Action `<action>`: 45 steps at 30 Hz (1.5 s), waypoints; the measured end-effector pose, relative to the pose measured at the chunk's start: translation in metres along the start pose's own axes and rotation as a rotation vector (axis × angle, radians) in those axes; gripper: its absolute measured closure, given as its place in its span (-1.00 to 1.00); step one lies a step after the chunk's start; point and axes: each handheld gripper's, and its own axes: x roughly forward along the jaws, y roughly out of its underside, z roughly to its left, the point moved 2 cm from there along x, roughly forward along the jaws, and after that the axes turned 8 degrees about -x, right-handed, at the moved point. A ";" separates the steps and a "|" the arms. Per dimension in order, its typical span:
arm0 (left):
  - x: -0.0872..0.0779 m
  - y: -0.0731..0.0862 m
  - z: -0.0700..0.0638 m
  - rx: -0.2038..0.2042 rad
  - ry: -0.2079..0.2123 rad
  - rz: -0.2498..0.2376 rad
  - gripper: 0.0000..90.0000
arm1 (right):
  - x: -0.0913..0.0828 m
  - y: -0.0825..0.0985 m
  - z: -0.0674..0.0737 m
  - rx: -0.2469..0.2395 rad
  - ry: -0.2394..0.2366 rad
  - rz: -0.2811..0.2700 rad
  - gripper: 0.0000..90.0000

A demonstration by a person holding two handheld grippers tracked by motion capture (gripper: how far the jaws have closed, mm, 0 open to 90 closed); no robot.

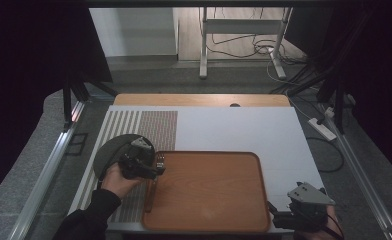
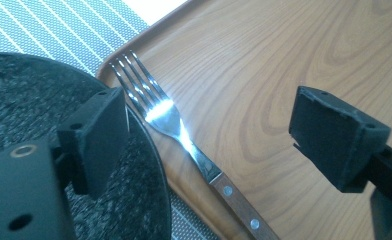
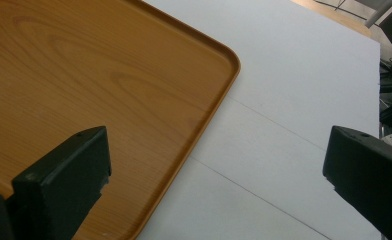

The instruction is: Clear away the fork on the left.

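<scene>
The left tool (image 2: 209,135) hung wide apart over a wooden-handled steel fork (image 2: 184,137) on the brown wooden tray (image 1: 209,190); the right tool (image 3: 224,180) gaped wide too.

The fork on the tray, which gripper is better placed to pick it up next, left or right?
Left. The left gripper hangs open right over the fork at the wooden tray's left edge, beside the dark plate. The right gripper sits open at the tray's far near-right corner.

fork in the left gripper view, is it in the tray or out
In: the fork lies flat on the wooden tray along its edge, beside the dark round mat.
</scene>
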 end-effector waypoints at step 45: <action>-0.041 0.030 0.005 -0.034 -0.008 -0.168 -1.00 | 0.001 0.000 0.000 0.007 -0.001 0.007 -1.00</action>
